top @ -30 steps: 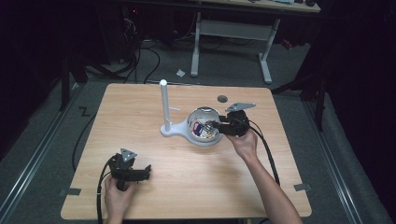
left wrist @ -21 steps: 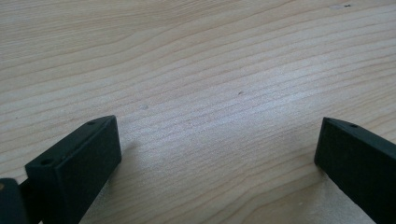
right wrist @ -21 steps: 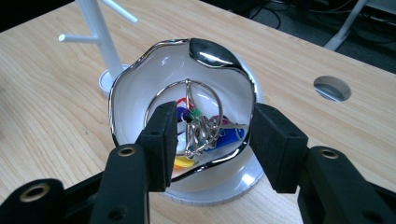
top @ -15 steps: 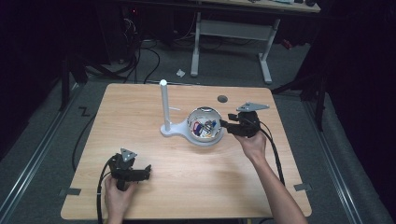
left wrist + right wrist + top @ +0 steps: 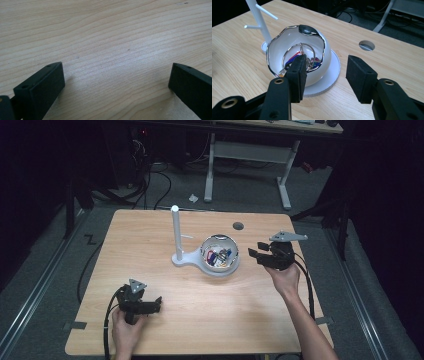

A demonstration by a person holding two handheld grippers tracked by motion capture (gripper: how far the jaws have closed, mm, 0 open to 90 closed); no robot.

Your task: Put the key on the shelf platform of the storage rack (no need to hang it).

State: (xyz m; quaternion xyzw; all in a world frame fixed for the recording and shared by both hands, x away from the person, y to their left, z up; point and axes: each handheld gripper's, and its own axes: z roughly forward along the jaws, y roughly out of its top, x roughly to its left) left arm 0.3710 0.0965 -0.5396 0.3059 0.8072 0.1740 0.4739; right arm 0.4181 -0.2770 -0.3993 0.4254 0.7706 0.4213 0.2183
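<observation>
A: Okay, quick, where's my right gripper (image 5: 256, 255)?

B: Held above the wooden surface (image 5: 150, 270), just right of the white bowl (image 5: 220, 266). Pointing left at it.

A: Right. In my right gripper view my fingers (image 5: 298, 75) are spread apart with nothing between them. The bowl (image 5: 279, 53) sits just beyond them, apart from the pads.

B: What's in the bowl?

A: Metal key rings (image 5: 305, 53) and some red and blue bits, too small to name. It has a shiny wavy rim and sits on a round white base (image 5: 332, 75). A white post (image 5: 176, 232) with short pegs rises from the same base, on the bowl's left in the high view.

B: Left gripper (image 5: 157, 304)?

A: Low on the near-left part of the surface, well apart from the bowl. My left gripper view has both fingers (image 5: 40, 90) wide apart, bare wood grain (image 5: 112, 50) between them.

B: Anything else?

A: Round cable hole (image 5: 238, 226) in the surface behind the bowl.
</observation>
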